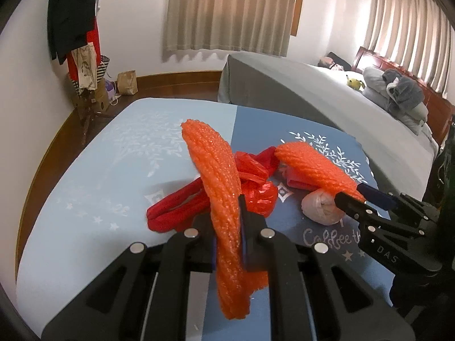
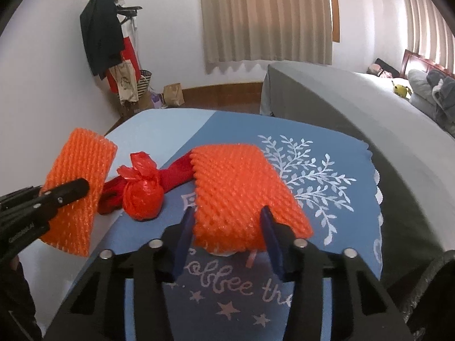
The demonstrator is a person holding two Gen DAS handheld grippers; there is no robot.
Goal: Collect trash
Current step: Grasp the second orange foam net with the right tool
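left wrist view: my left gripper (image 1: 227, 227) is clenched on an orange foam net sleeve (image 1: 216, 176); the sleeve runs up between the jaws and stands lifted above the blue printed tablecloth (image 1: 85, 199), its lower end hanging below the pads. just beyond it on the cloth lie a red knotted plastic bag (image 1: 258, 193) and a red strap (image 1: 173, 204). to the right, my right gripper (image 1: 361, 196) reaches onto the near end of a second orange foam net sleeve (image 1: 312, 167), which lies on the cloth; a pale wadded plastic ball (image 1: 321, 207) sits just beside that gripper's tip.

right wrist view: my right gripper (image 2: 227, 230) straddles the near end of the second sleeve (image 2: 241, 193). the right blue pad touches the foam, the left pad stands just clear of it, so the jaws are only partly closed and not yet squeezing. the sleeve rests on the tablecloth (image 2: 327, 176). to the left, my left gripper (image 2: 68, 190) holds the first sleeve (image 2: 76, 187) raised and flat-on to the camera. between the two sleeves sits the red knotted bag (image 2: 142, 193), touching the red strap (image 2: 173, 173).
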